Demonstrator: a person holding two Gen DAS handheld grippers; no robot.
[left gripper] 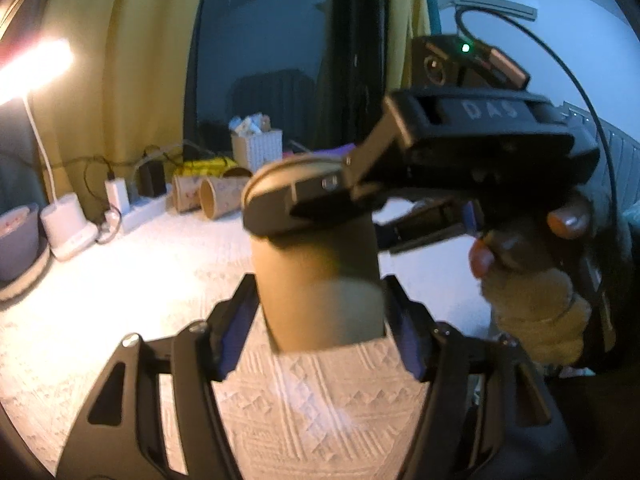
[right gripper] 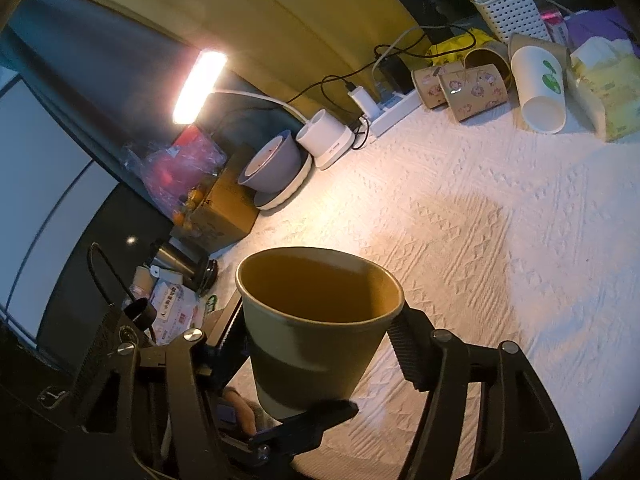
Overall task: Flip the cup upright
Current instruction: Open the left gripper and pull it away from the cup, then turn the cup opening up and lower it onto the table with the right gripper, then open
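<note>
— Where do we have the cup (right gripper: 316, 328) now?

— Up in the air above the desk (right gripper: 500, 240), mouth up and roughly upright, with both our grippers at it. In the right wrist view we look straight down into its brown inside.

— Which gripper carries it?

— Our right gripper (left gripper: 320, 196) is clenched on the cup near the rim; the left wrist view shows a black finger pressed flat across the upper wall just below the lip.

— And the left gripper (left gripper: 320, 320)?

— Its jaws are spread to either side of the cup's lower half. The blue pads (left gripper: 236, 332) sit close to the wall, but the picture is blurred, so we cannot tell whether they touch or merely flank it.

— What else lies on the desk?

— Along the far edge: a lit lamp (right gripper: 200, 88) on a white base, a grey bowl (right gripper: 272, 168), a power strip (right gripper: 394, 110), and several paper cups (right gripper: 472, 92) lying on their sides, well apart from ours.
</note>
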